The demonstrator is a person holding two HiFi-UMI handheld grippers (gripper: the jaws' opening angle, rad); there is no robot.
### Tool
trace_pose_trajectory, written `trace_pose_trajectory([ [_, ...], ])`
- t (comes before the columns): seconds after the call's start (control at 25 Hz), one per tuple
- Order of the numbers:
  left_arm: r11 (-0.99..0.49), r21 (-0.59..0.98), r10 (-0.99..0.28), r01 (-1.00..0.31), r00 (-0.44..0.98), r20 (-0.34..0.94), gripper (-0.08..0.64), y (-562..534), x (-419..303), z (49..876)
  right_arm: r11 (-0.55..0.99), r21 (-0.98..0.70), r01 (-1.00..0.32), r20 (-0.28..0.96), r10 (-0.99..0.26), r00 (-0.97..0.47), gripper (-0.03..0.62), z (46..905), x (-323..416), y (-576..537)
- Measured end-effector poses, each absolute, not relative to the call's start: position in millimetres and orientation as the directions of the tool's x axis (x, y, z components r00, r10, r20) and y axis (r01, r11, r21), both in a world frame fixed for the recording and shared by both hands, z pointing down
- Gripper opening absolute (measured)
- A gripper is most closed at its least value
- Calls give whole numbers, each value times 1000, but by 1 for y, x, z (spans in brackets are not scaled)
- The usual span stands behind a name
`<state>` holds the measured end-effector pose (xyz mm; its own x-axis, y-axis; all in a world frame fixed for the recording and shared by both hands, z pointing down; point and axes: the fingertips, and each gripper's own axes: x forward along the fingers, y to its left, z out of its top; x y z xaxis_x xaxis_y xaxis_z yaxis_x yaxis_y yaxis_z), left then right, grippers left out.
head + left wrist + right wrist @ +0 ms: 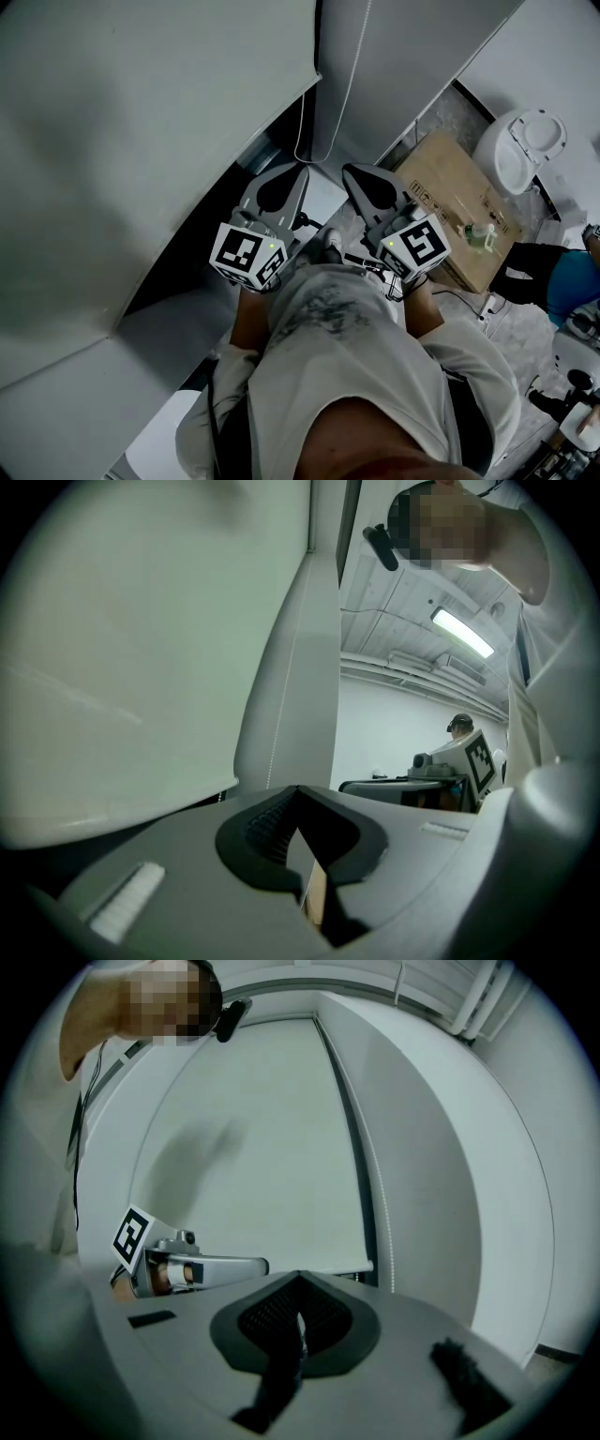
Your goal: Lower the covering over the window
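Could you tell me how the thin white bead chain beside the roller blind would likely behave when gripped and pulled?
The thin white bead chain hangs in a slack loop, so it is probably floppy, light, and apt to swing when nudged. Its small round beads look likely to slip through a loose pinch.

Head view looks steeply down; both gripper views face the nearby blind (141, 141), which all three share.
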<state>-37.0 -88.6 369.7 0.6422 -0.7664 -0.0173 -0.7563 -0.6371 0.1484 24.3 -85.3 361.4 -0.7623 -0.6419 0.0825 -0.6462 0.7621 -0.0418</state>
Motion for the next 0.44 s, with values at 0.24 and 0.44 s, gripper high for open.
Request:
trace_pose_trajectory([
  [0.24, -637, 153, -766, -756, 642, -18, 6, -89, -36, 371, 762, -35, -646, 87, -642, -762, 15, 362, 26, -86],
  [0.44, -635, 157, -767, -756, 641, -19, 6, -87, -39, 372, 778, -27, -628, 67, -625, -778, 15, 364, 22, -82],
])
